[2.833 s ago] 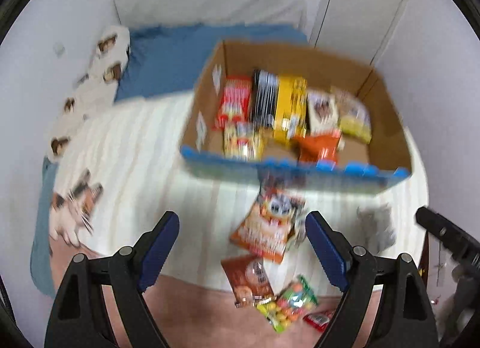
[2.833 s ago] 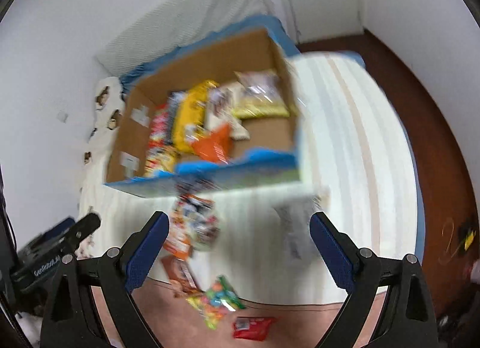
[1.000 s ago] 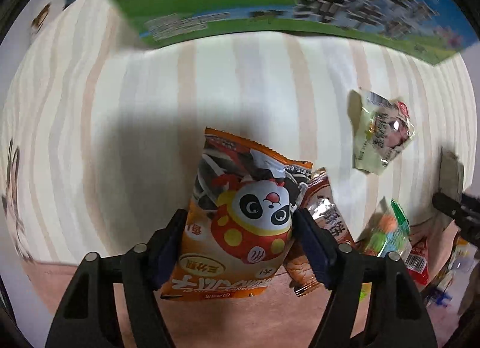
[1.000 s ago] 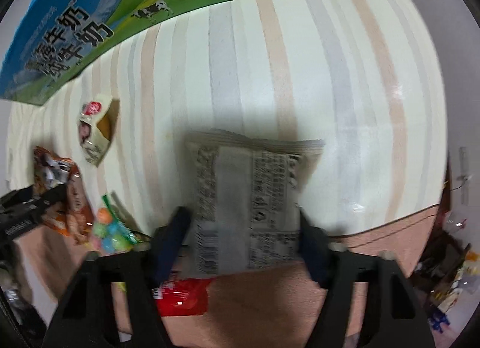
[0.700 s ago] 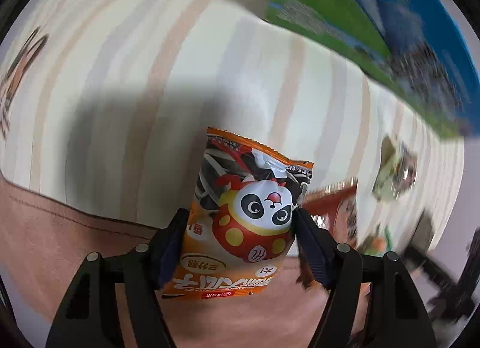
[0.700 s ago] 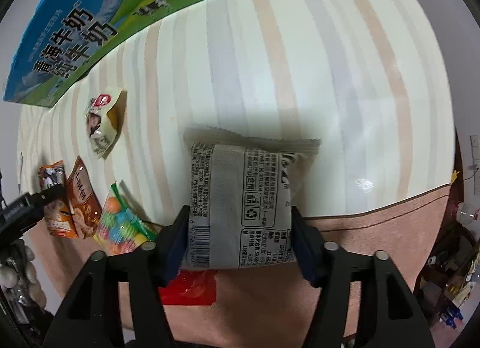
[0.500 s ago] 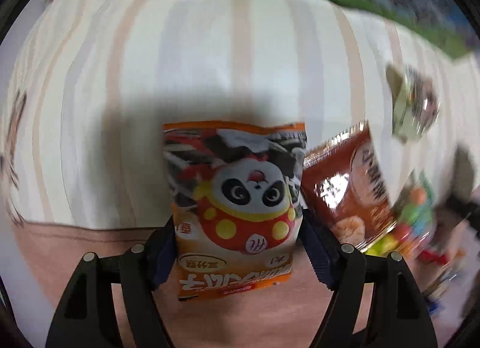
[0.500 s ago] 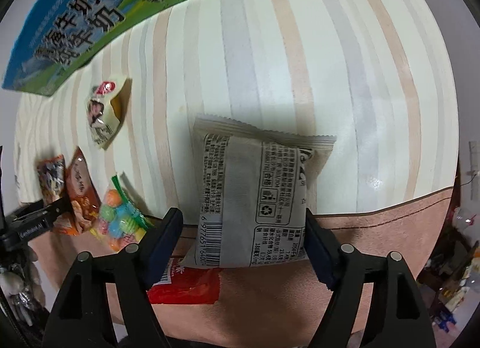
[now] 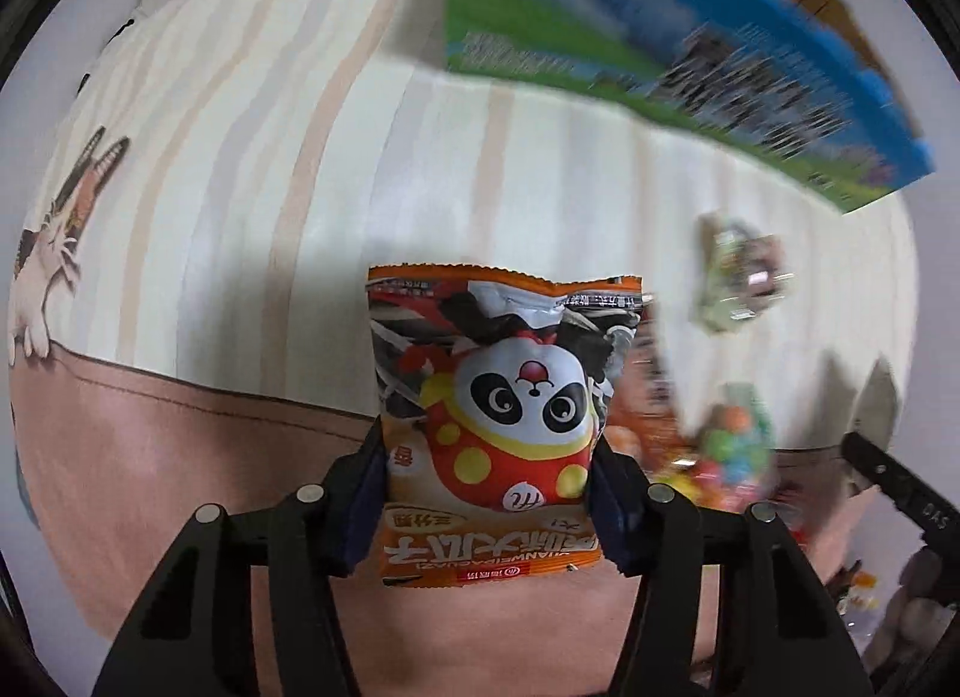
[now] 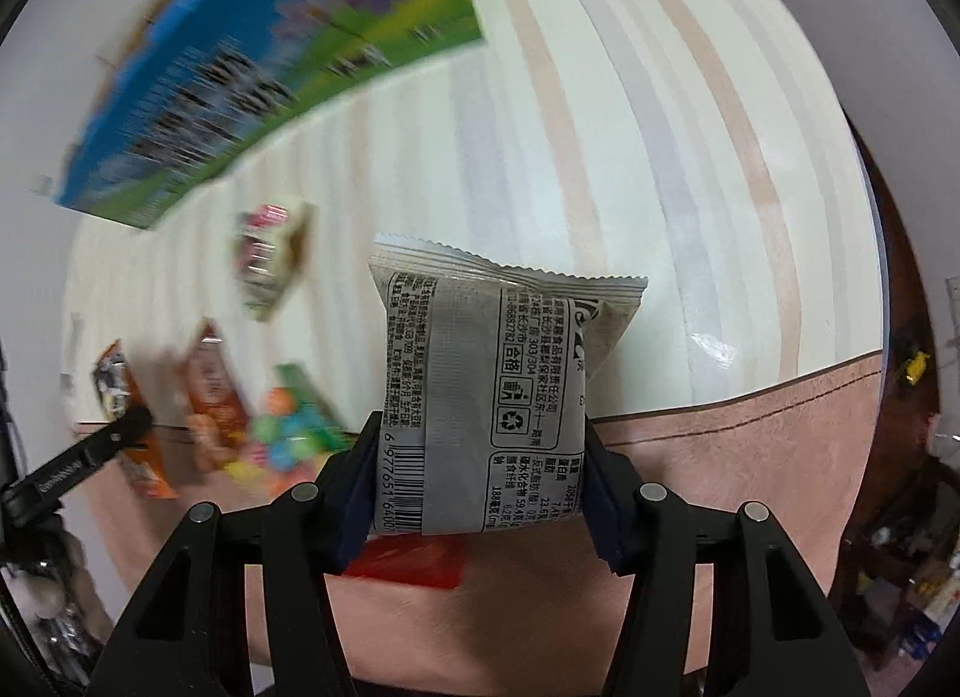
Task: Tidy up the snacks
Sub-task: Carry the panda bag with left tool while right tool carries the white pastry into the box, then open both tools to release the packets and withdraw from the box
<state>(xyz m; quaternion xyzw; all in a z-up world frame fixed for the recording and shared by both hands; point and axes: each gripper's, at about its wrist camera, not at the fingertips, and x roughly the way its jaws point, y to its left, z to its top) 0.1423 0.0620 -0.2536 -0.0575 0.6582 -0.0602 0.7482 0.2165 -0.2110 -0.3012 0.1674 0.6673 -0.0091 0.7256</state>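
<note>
1. The left gripper (image 9: 489,502) has just been closing; its blue pads now press both sides of the orange panda snack bag (image 9: 501,397), which hangs clear above the bed (image 9: 240,187).
2. The right gripper (image 10: 477,496) has likewise just been closing and clamps the grey snack packet (image 10: 480,391), printed back and barcode facing the camera.
3. Below on the striped sheet lie loose snacks: a pale green packet (image 10: 270,256), a brown packet (image 10: 210,391), a bag of coloured candies (image 10: 288,439) and a red packet (image 10: 414,565) under the right gripper.
4. The blue-and-green printed box (image 10: 270,72) stands farther back on the bed, blurred.
</note>
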